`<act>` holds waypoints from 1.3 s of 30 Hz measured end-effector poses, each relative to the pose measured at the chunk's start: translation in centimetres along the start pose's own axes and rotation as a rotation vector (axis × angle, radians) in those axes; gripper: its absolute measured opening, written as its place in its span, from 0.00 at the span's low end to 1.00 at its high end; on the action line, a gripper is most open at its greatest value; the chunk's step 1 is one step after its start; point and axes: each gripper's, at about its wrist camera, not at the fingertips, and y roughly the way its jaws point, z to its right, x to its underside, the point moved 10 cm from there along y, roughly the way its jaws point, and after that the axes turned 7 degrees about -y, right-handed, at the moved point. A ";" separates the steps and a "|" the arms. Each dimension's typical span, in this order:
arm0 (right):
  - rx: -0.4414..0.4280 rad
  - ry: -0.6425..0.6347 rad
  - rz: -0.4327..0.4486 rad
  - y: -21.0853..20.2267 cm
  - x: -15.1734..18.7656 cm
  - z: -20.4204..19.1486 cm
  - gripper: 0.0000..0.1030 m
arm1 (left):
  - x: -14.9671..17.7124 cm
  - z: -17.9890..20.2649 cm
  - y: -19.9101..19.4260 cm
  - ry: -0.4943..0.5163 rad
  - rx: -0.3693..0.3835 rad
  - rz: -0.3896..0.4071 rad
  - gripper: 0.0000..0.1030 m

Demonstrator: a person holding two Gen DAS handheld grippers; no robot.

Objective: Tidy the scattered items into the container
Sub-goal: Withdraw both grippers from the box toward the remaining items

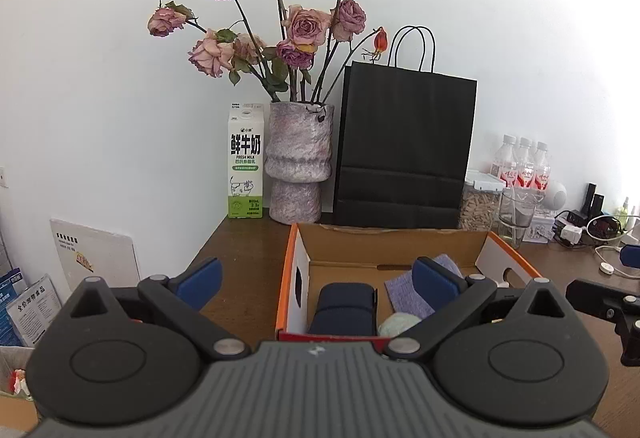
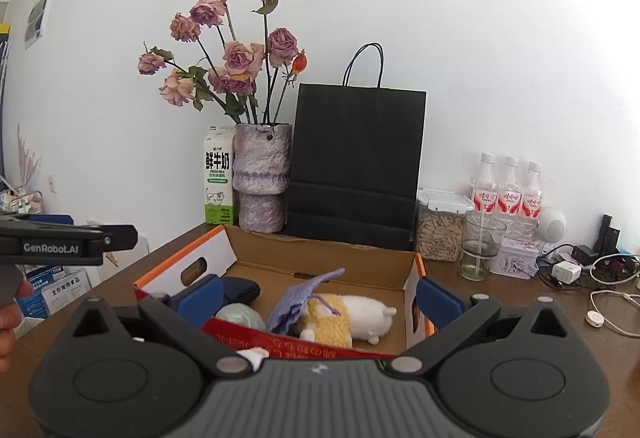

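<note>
Both tongs stand spread and hold nothing.

Left wrist view: I see the left gripper (image 1: 318, 278) just short of the open orange-edged cardboard box (image 1: 394, 244), fingers aimed straight over its near wall. A dark navy pouch (image 1: 344, 308) lies directly ahead inside, long axis running away from me.

Right wrist view: I see the right gripper (image 2: 318, 298) above the same box's near red flap. A white-and-yellow plush toy (image 2: 352, 320) lies dead ahead inside, long axis crosswise to the fingers, partly under a lilac cloth (image 2: 302, 298). I judge no loose item remains nearer either hand.
</note>
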 end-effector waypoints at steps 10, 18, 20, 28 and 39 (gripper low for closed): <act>-0.006 0.014 -0.050 -6.2 6.8 -1.1 1.00 | 4.9 -2.3 -5.7 0.002 -0.027 -0.044 1.00; -0.032 0.013 -0.127 -8.4 11.2 -2.4 1.00 | 8.2 -2.9 -8.5 0.035 -0.031 -0.082 1.00; -0.037 0.013 -0.143 -8.4 11.9 -2.7 1.00 | 9.2 -3.0 -8.7 0.031 -0.033 -0.099 1.00; -0.056 0.023 -0.206 -7.3 14.1 -3.7 1.00 | 11.1 -3.1 -8.7 0.033 -0.036 -0.136 1.00; -0.065 0.034 -0.234 -6.8 15.4 -3.8 1.00 | 12.1 -4.5 -8.5 0.043 -0.075 -0.174 1.00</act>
